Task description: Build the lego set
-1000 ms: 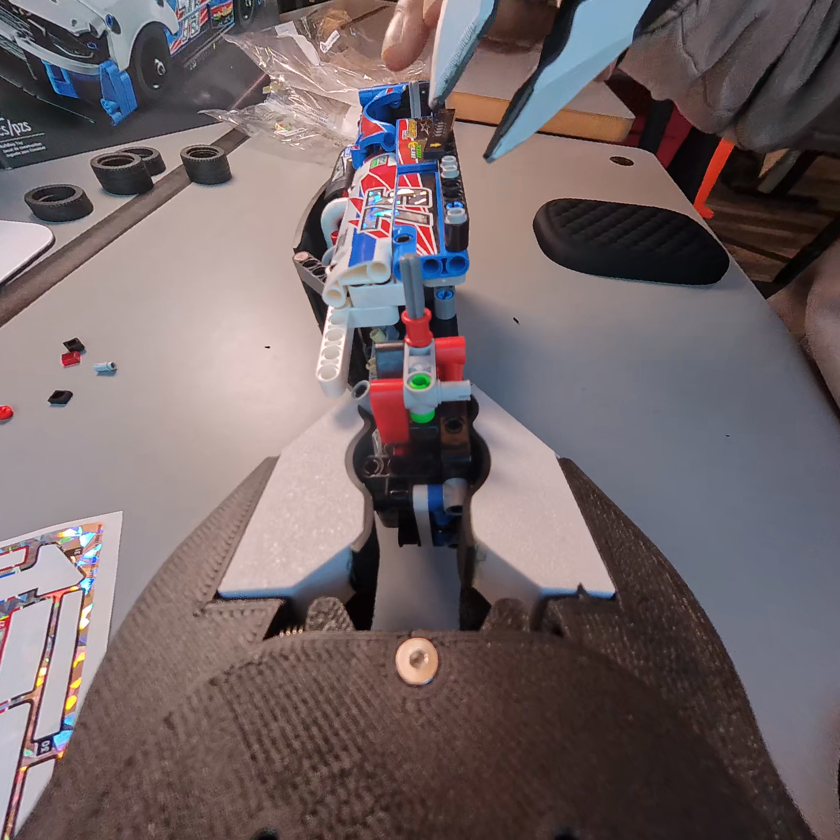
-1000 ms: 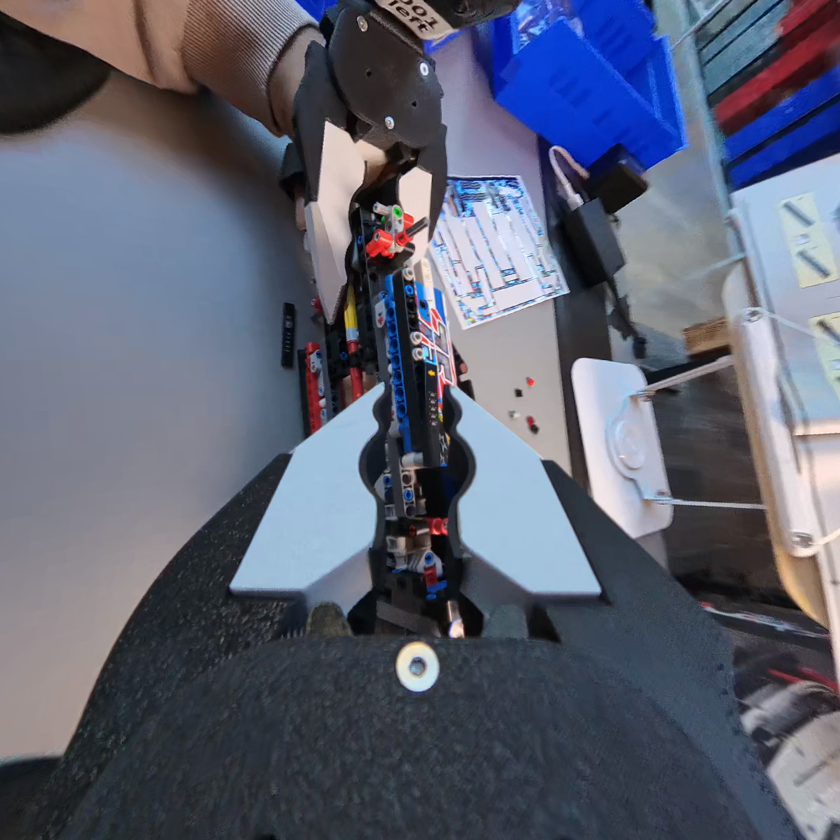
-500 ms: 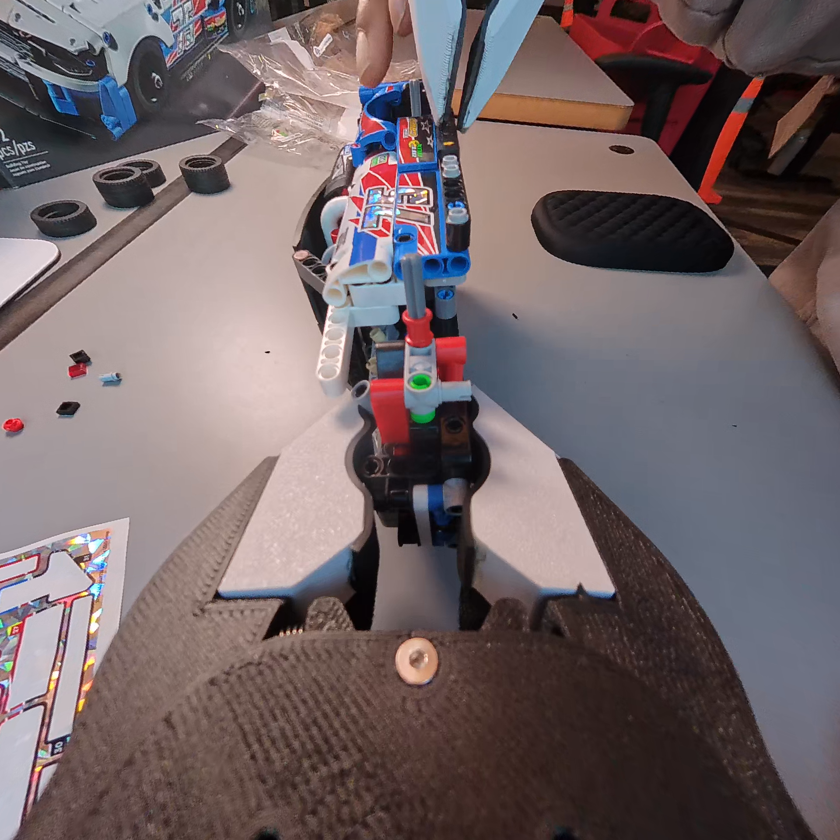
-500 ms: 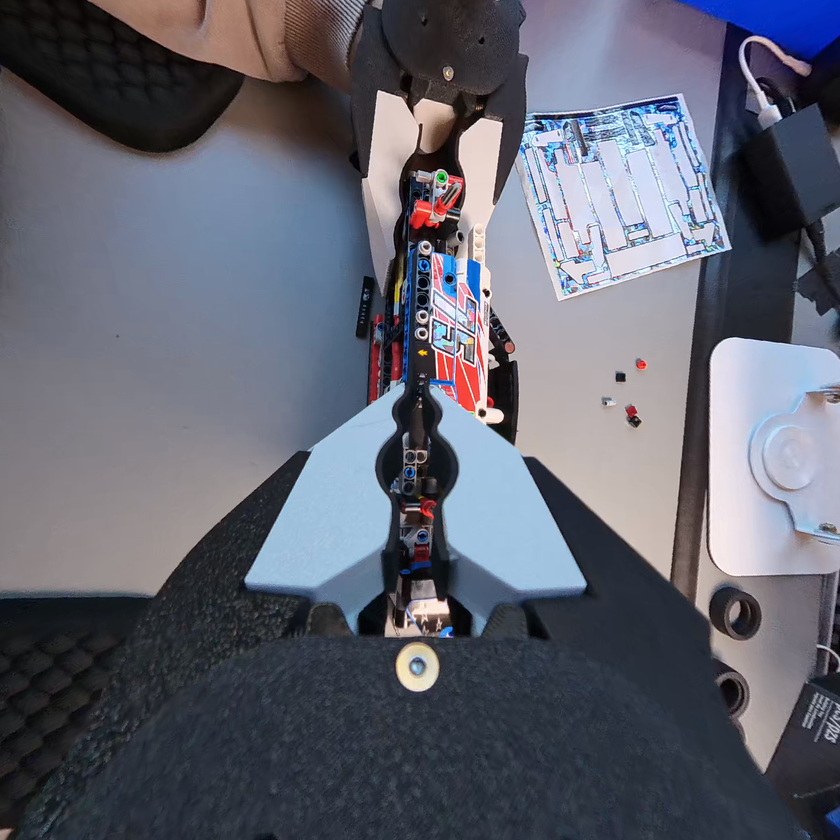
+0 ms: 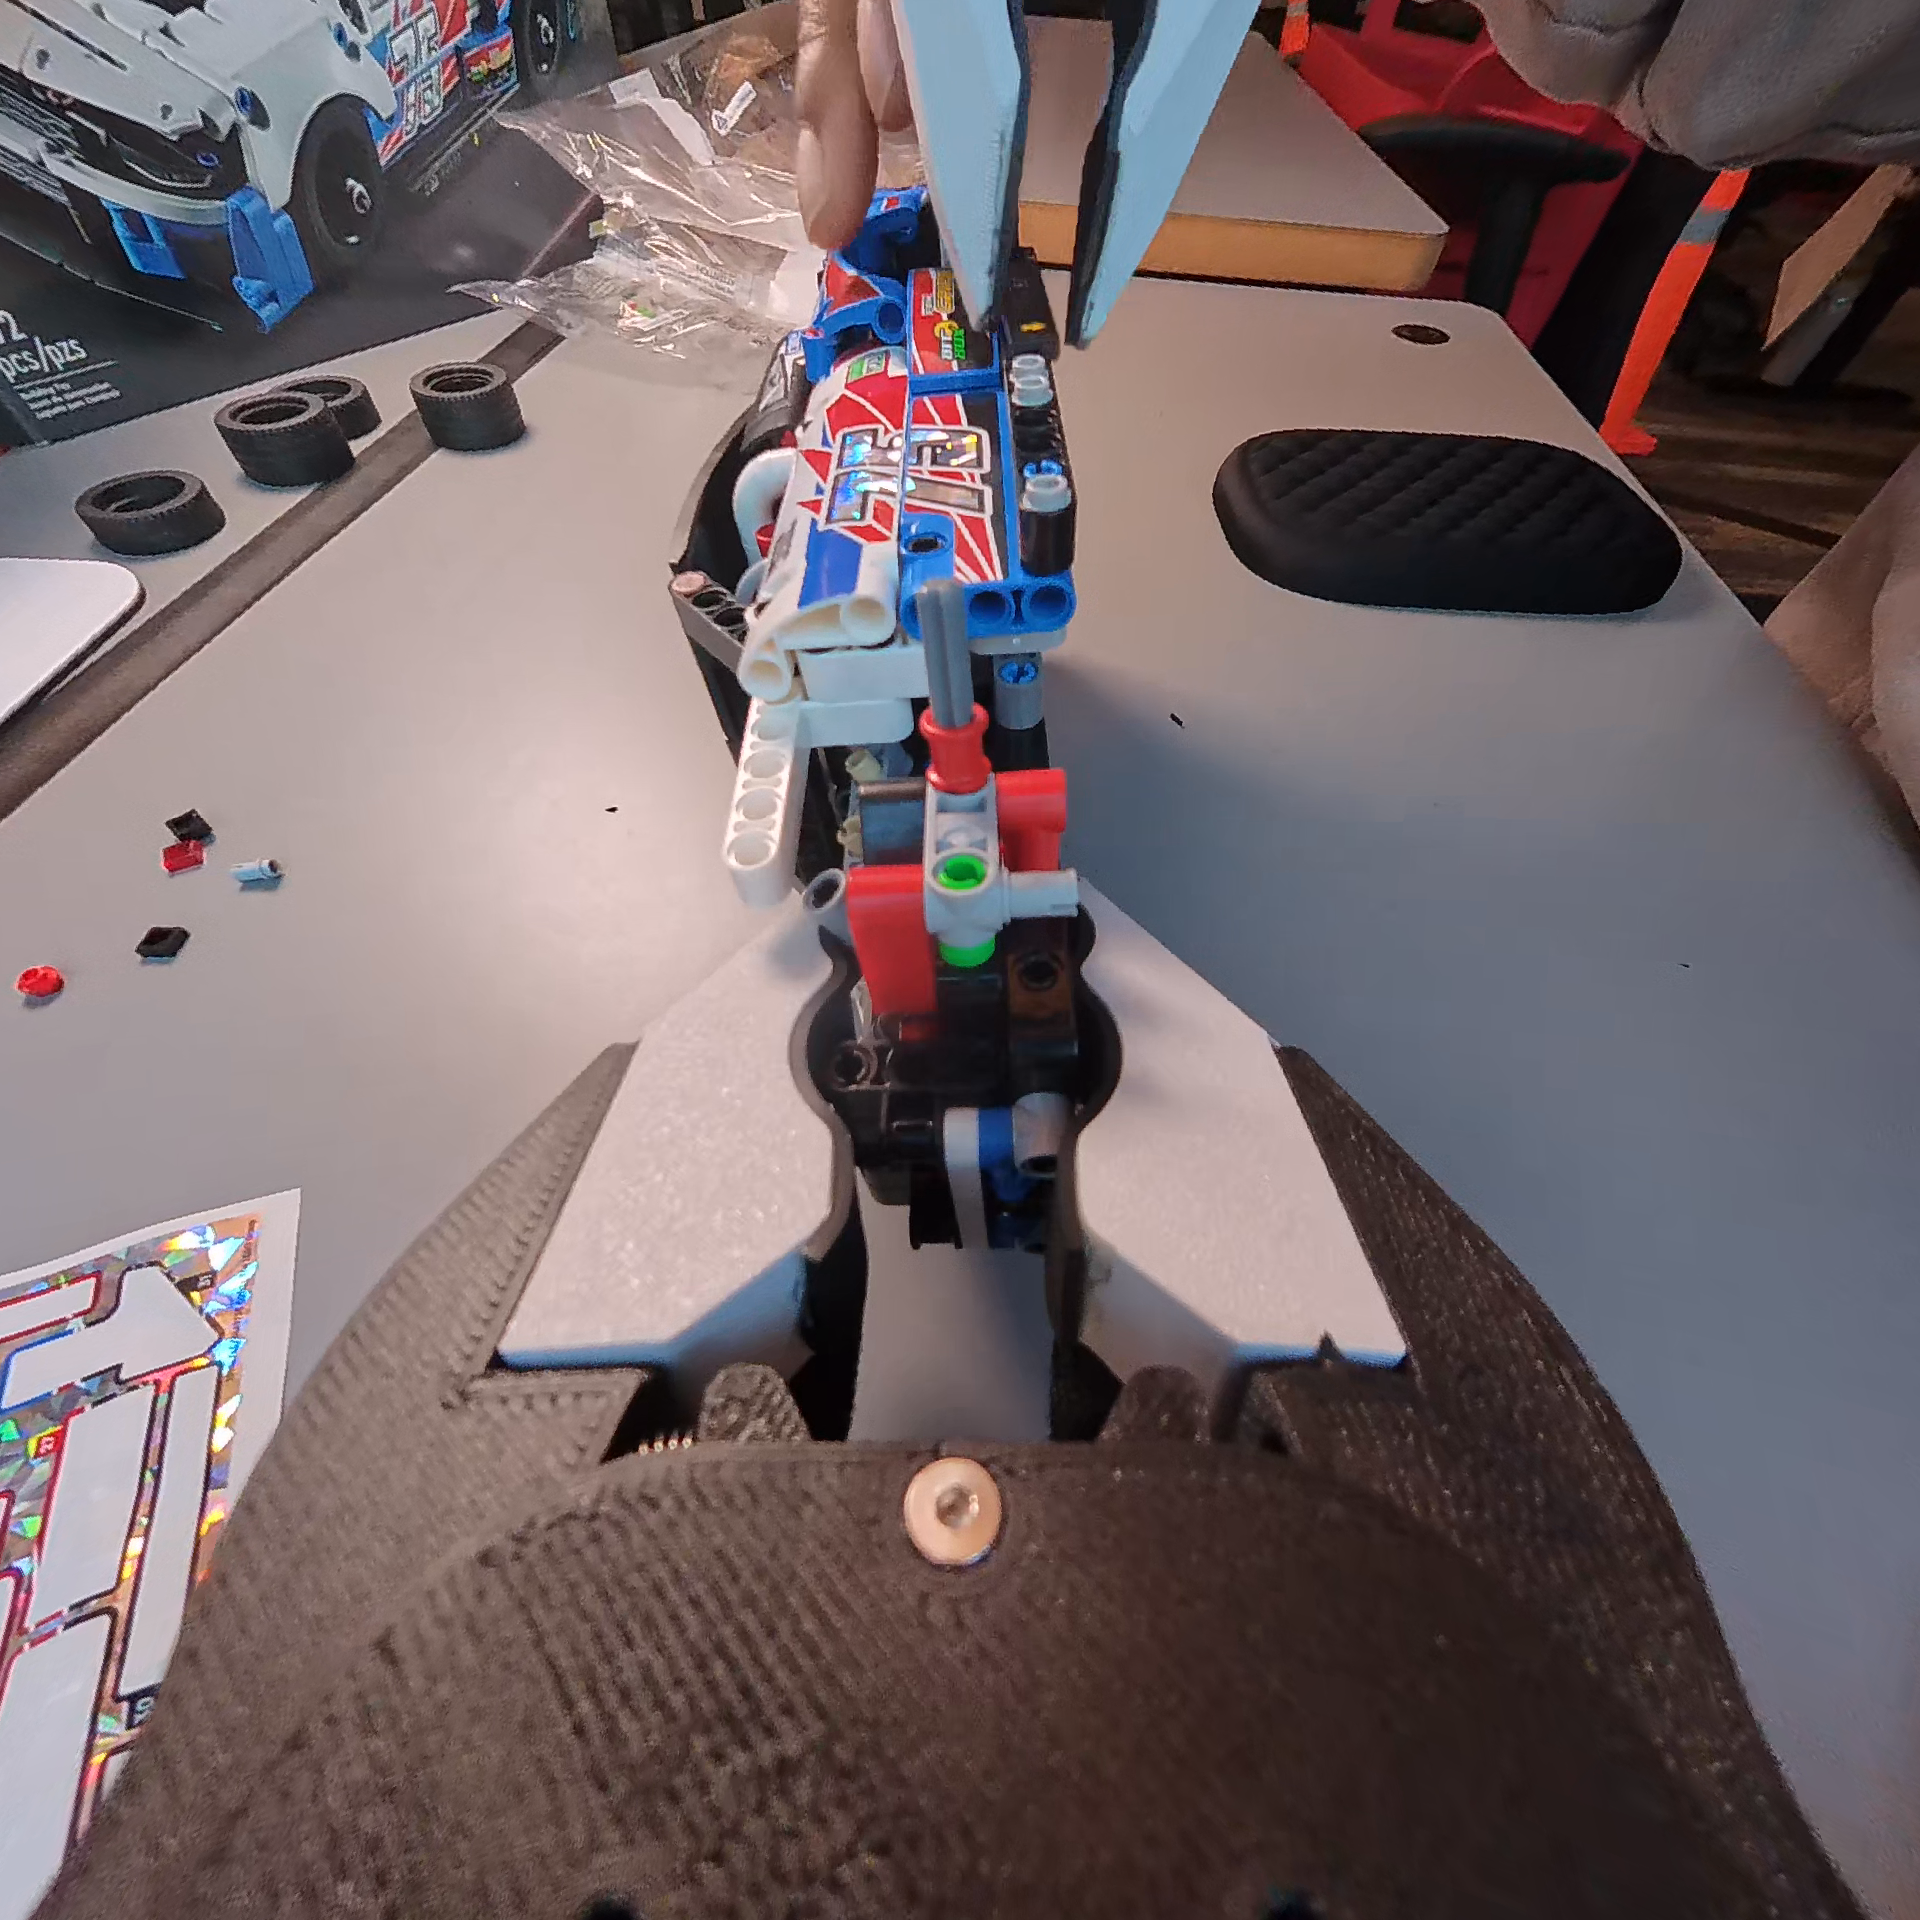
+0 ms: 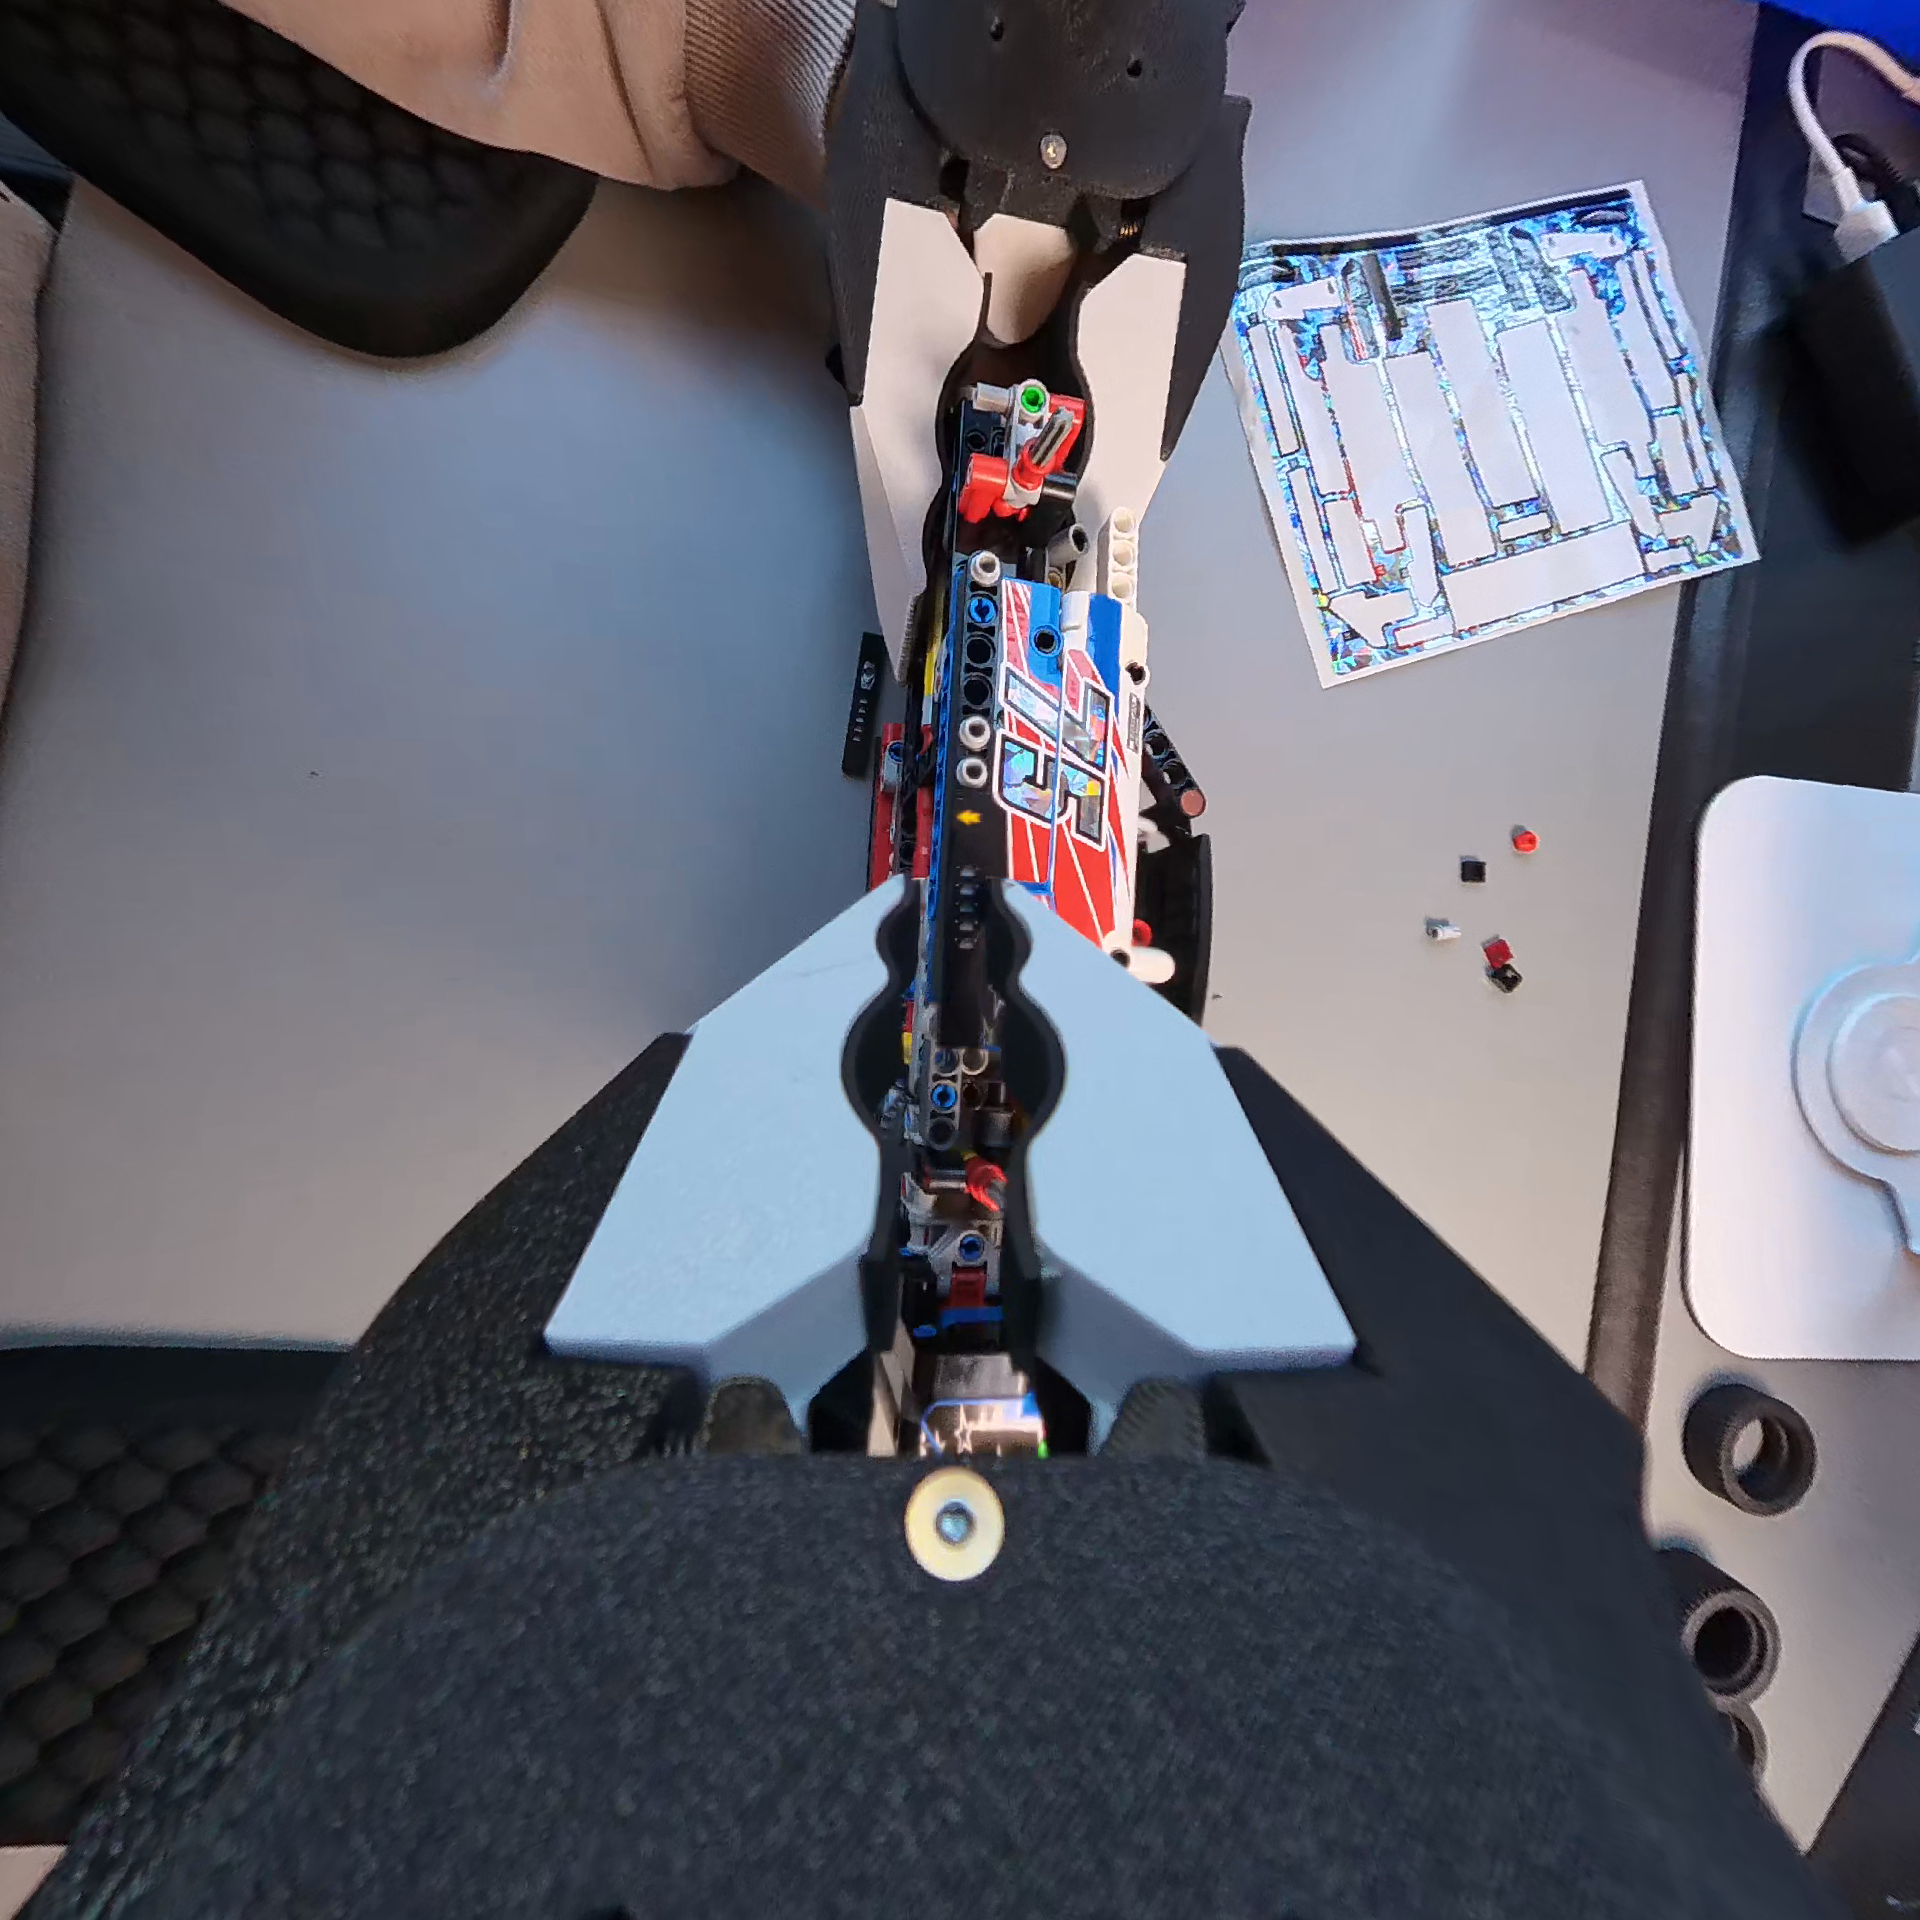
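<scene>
A part-built lego car (image 5: 935, 488) in blue, red, white and black stands on its side on the grey table (image 5: 1351, 935). My left gripper (image 5: 956, 935) is shut on its near end, by the red and grey steering parts. My right gripper (image 5: 1034, 322) comes down from above at the far end. In the right wrist view my right gripper (image 6: 954, 894) straddles the black beam along the car's (image 6: 1049, 748) upper edge, jaws closed tight on it. My left gripper (image 6: 1023, 540) shows beyond, on the other end. A person's fingers (image 5: 842, 125) rest beside the far end.
Several black tyres (image 5: 281, 436), the set's box (image 5: 208, 156) and a plastic bag (image 5: 686, 197) lie at the far left. A shiny sticker sheet (image 5: 94, 1434) and small loose pieces (image 5: 177, 862) lie left of the car. A black pad (image 5: 1444, 520) lies at the right. A white plate (image 6: 1818, 1070) sits near the pieces. Some 10 cm of space lies between my two pairs of fingers.
My right gripper has let go of the car's far end, swung up over the car and come down narrow onto its top beam. My left gripper has held still.
</scene>
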Action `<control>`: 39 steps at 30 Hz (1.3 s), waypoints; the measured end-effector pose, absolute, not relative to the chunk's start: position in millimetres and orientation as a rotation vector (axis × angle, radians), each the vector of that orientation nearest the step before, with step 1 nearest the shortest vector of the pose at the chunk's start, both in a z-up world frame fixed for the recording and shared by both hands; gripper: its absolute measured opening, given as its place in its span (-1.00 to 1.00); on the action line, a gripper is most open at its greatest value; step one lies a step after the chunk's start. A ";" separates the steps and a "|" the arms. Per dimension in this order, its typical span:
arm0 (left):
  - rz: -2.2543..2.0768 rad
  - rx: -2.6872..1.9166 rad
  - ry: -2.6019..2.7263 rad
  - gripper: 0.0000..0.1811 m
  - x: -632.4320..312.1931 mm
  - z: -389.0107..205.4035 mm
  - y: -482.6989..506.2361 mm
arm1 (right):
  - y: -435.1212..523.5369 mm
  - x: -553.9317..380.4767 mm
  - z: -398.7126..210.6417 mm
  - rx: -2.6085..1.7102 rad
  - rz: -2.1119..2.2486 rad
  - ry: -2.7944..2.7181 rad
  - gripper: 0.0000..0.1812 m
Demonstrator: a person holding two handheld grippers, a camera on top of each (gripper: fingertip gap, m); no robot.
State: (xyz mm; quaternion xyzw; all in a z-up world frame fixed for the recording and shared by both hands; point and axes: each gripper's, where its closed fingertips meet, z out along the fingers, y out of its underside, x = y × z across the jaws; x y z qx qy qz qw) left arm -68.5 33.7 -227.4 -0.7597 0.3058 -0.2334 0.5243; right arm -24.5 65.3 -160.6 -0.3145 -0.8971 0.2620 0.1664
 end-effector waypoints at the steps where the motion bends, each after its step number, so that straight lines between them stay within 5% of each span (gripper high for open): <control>1: -0.553 -1.815 0.738 -0.63 -68.2 -227.5 33.2 | 64.9 -25.2 -160.9 -0.892 0.742 -2.552 -0.94; 17: -0.538 -1.807 0.762 -0.63 -66.0 -227.3 31.3 | 60.5 -23.7 -147.8 -1.028 1.051 -2.494 -0.95; 39: -0.551 -1.809 0.753 -0.63 -66.6 -227.1 31.5 | 62.5 -23.6 -157.9 -1.025 0.938 -2.510 -0.94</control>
